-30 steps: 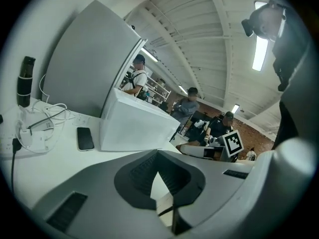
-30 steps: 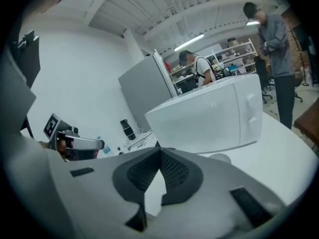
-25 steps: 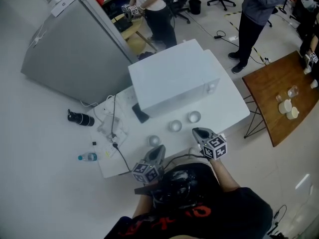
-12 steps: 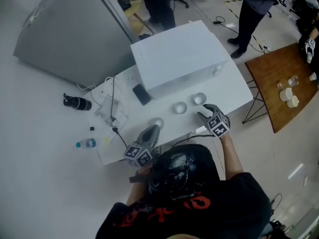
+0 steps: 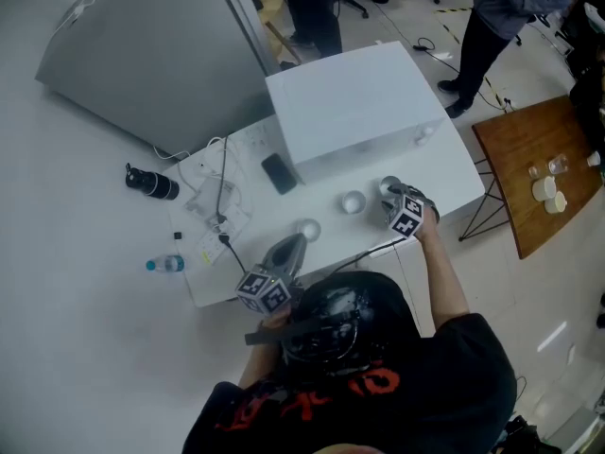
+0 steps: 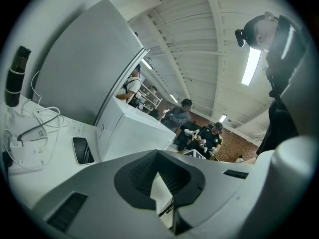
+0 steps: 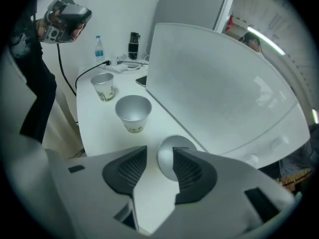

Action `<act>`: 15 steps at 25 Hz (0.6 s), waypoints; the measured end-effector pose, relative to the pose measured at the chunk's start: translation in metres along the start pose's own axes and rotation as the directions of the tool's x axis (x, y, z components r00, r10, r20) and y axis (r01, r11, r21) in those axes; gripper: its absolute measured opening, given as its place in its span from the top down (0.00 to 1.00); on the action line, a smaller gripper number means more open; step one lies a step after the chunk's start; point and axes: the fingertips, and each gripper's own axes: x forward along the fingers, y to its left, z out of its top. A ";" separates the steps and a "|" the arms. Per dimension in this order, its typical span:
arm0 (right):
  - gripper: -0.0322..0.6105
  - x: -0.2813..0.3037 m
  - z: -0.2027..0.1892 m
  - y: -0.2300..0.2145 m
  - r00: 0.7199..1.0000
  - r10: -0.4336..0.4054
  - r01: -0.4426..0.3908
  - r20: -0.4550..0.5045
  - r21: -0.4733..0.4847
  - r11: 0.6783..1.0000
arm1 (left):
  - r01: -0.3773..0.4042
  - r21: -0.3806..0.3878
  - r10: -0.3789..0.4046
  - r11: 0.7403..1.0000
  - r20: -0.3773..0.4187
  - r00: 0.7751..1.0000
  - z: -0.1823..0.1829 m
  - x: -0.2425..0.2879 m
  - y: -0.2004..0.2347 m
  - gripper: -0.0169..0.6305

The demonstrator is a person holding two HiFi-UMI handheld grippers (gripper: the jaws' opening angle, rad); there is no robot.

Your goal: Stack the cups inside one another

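Note:
Three paper cups stand in a row on the white table [image 5: 444, 192]: a left cup [image 5: 308, 229], a middle cup [image 5: 354, 201] and a right cup [image 5: 388, 187]. My right gripper [image 5: 397, 200] points steeply down over the right cup. In the right gripper view its jaws [image 7: 158, 152] are opening, and the near cup [image 7: 166, 164] shows between the pads, untouched. The middle cup [image 7: 133, 112] and far cup [image 7: 103, 86] stand beyond. My left gripper [image 5: 288, 251] hovers just short of the left cup, its jaws [image 6: 158, 154] shut on nothing.
A big white box [image 5: 359, 112] fills the back of the table. A phone [image 5: 280, 172] and cables [image 5: 217, 206] lie at the left. On the floor are a water bottle [image 5: 165, 264] and a black flask [image 5: 151, 183]. A wooden table [image 5: 539, 168] stands at the right.
My right gripper went forward and down from the table's front edge to the right cup, tipped downward, and its jaws spread. My left gripper shifted slightly toward the left cup.

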 end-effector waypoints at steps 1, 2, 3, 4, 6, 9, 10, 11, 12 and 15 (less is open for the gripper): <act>0.70 0.001 0.001 -0.001 1.000 0.000 -0.001 -0.016 -0.008 1.000 | -0.003 -0.004 0.003 1.000 0.003 1.000 0.001 -0.002 0.002 0.97; 0.75 0.003 0.002 -0.002 1.000 -0.002 0.002 -0.029 -0.014 1.000 | -0.008 -0.009 0.008 1.000 0.008 1.000 0.001 -0.003 0.004 0.97; 0.82 0.005 0.002 -0.002 0.999 -0.004 0.003 -0.039 -0.018 1.000 | -0.014 -0.016 0.014 1.000 0.013 1.000 0.002 -0.005 0.006 0.97; 0.86 0.007 0.001 -0.002 0.999 -0.002 0.001 -0.044 -0.019 1.000 | -0.019 -0.024 0.020 1.000 0.018 1.000 0.002 -0.007 0.009 0.97; 0.90 0.011 0.002 0.000 0.999 0.007 -0.007 -0.046 -0.018 1.000 | -0.028 -0.037 0.029 0.999 0.028 0.999 0.002 -0.009 0.012 0.97; 0.91 0.010 0.004 0.000 0.999 -0.002 0.001 -0.050 -0.017 1.000 | -0.032 -0.043 0.033 0.999 0.033 0.999 0.002 -0.010 0.014 0.97; 0.91 0.009 0.004 0.000 0.999 -0.009 0.008 -0.050 -0.014 1.000 | -0.031 -0.043 0.033 0.999 0.032 0.999 0.001 -0.009 0.014 0.97; 0.91 0.007 0.004 -0.001 0.999 -0.016 0.016 -0.046 -0.010 1.000 | -0.030 -0.043 0.032 0.999 0.030 0.999 0.000 -0.009 0.014 0.97; 0.91 0.004 0.005 -0.002 0.999 -0.025 0.024 -0.038 -0.006 1.000 | -0.029 -0.043 0.030 0.999 0.028 0.999 0.000 -0.009 0.014 0.97; 0.91 -0.009 0.012 -0.004 0.999 -0.050 0.050 0.004 0.001 0.999 | -0.022 -0.051 0.023 0.998 0.020 1.000 -0.003 -0.008 0.015 0.97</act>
